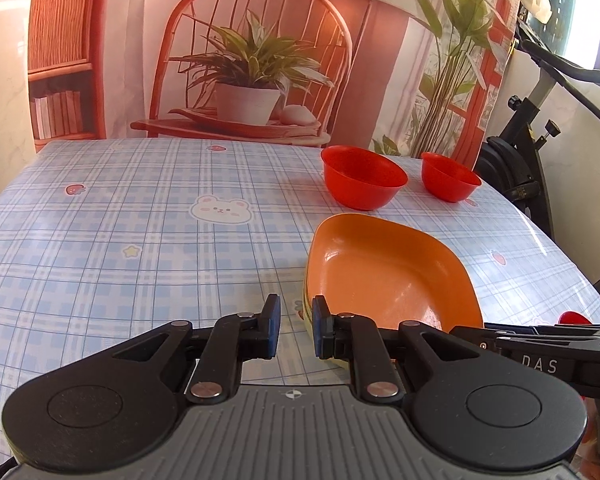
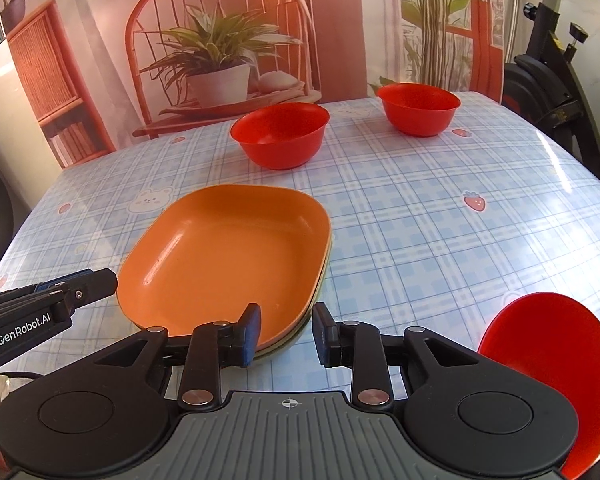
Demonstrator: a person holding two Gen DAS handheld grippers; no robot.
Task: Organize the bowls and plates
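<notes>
An orange plate (image 1: 388, 272) (image 2: 228, 252) tops a small stack with greenish plates underneath, near the table's front. My left gripper (image 1: 297, 328) sits just left of the stack's near corner, jaws almost together with nothing between them; its tip (image 2: 80, 284) shows by the plate's left rim. My right gripper (image 2: 287, 332) hovers at the stack's near edge with its jaws apart and the rim below the gap, not pinched. Two red bowls (image 2: 280, 134) (image 2: 420, 108) stand upright at the far side. A third red bowl (image 2: 548, 364) sits by my right gripper's right side.
The table (image 1: 120, 240) wears a blue plaid cloth with bear and strawberry prints. A printed backdrop with a chair and plants hangs behind it. An exercise bike (image 1: 532, 152) stands past the right edge.
</notes>
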